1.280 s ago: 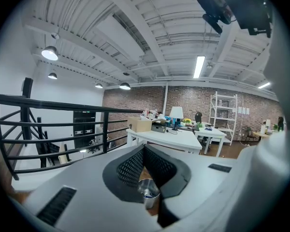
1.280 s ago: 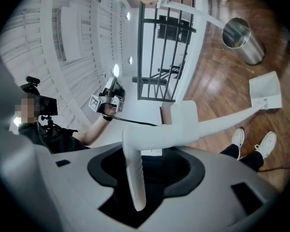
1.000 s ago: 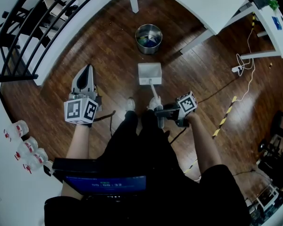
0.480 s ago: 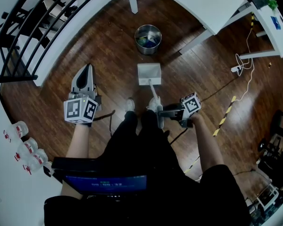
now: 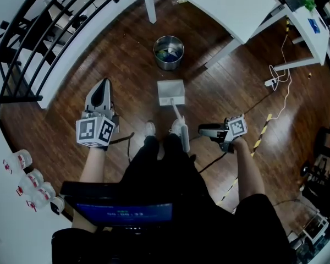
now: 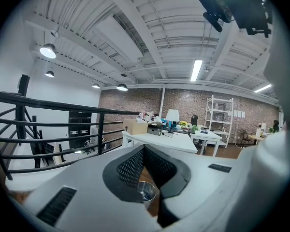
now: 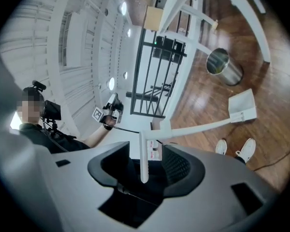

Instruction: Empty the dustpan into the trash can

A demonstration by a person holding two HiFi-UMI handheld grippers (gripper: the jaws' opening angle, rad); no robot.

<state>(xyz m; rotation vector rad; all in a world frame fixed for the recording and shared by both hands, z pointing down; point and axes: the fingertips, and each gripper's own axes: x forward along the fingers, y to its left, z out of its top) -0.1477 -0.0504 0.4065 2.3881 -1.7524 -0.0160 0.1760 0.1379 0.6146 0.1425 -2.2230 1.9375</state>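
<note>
The dustpan [image 5: 171, 92] stood on the wooden floor [image 5: 121, 65], just in front of the person's white shoes [image 5: 149, 128]. The trash can [image 5: 169, 52] stood a little farther off and did not touch the pan. The right tool [image 5: 202, 130] was open. The pan's long handle [image 7: 144, 156] stood up in line with the gap between its jaws, but they did not squeeze it. The left tool [image 5: 103, 82] was shut tight with nothing in it. It pointed toward the trash can.
</note>
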